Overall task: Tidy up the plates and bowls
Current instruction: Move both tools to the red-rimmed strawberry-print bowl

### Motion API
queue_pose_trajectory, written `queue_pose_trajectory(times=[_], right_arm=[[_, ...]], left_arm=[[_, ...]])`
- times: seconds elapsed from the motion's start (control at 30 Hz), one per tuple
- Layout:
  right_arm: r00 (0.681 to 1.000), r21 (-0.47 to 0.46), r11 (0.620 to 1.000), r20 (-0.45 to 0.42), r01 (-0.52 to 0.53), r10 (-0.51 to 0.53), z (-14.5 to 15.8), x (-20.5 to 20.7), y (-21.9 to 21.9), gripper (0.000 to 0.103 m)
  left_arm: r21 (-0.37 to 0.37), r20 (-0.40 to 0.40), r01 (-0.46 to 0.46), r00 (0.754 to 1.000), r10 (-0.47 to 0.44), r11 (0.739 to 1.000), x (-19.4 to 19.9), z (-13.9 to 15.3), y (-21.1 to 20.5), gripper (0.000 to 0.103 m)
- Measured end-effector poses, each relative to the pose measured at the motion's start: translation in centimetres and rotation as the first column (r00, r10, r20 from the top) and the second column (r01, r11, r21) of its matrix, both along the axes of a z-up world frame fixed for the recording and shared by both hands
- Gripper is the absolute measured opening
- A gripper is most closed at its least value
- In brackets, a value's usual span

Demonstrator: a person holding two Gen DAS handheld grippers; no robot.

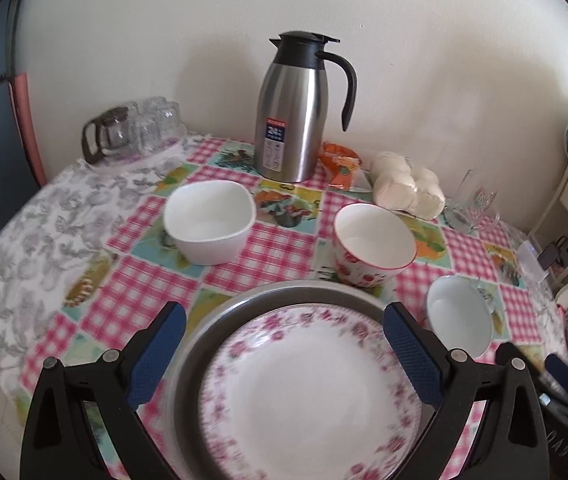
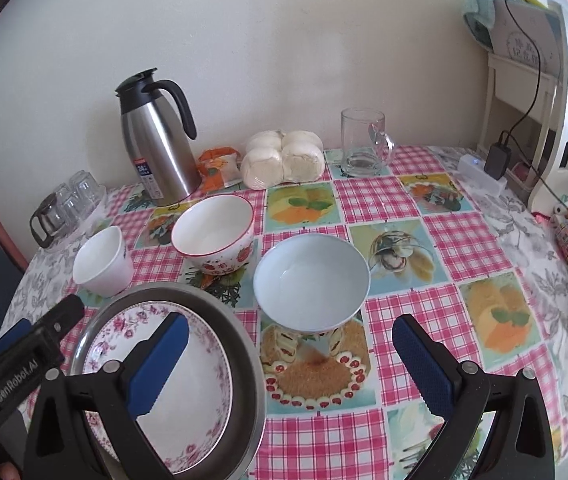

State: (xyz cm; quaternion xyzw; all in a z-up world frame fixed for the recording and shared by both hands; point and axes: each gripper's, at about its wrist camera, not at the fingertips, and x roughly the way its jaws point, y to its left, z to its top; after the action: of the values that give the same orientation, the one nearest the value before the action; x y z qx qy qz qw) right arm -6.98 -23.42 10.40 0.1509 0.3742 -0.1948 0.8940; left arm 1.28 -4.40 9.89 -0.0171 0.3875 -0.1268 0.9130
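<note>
Closest of all is the left gripper point(image 1: 284, 344), its jaws spread wide and empty above the floral plate point(image 1: 307, 392), which lies inside a shallow metal pan point(image 1: 204, 316) at the near edge of the bench point(image 1: 44, 216). Working from the left, a glass pot point(image 1: 104, 136) and a cluster of upturned glasses point(image 1: 160, 120) stand at the far corner by the wall. Next comes a square white bowl point(image 1: 210, 220), resting upright on the checked cloth and apart from the pan. Behind it, against the wall, a steel thermos jug point(image 1: 291, 112) stands upright, with an orange snack packet point(image 1: 339, 164) and a bag of white buns point(image 1: 403, 188) just beside it. In front of those sits a strawberry-patterned bowl point(image 1: 371, 244), close behind the pan's far rim; I cannot tell whether the two touch. To its right a pale blue bowl point(image 2: 311, 280) stands alone on the cloth, directly ahead of the right gripper point(image 2: 289, 354), whose jaws are also spread and holding nothing. Farther back a glass mug point(image 2: 363, 142) stands near the wall, and at the far right a white rack point(image 2: 555, 92) carries a plugged-in charger point(image 2: 497, 160).
</note>
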Motion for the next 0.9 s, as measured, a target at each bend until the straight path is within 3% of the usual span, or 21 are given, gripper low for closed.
queue_pose_trajectory(times=[0.3, 0.9], right_arm=[[0.996, 0.023, 0.996, -0.007, 0.091, -0.091, -0.9, 0.3, -4.2, 0.103], [0.997, 0.056, 0.996, 0.034, 0.072, -0.074, -1.2, 5.0, -7.1, 0.103]], left_arm=[[-0.128, -0.099, 0.049, 0.993, -0.062, 0.991, 3.0, -1.9, -2.1, 0.099], [-0.207, 0.026, 0.112, 0.994, -0.109, 0.972, 7.8, -0.8, -5.3, 0.099]])
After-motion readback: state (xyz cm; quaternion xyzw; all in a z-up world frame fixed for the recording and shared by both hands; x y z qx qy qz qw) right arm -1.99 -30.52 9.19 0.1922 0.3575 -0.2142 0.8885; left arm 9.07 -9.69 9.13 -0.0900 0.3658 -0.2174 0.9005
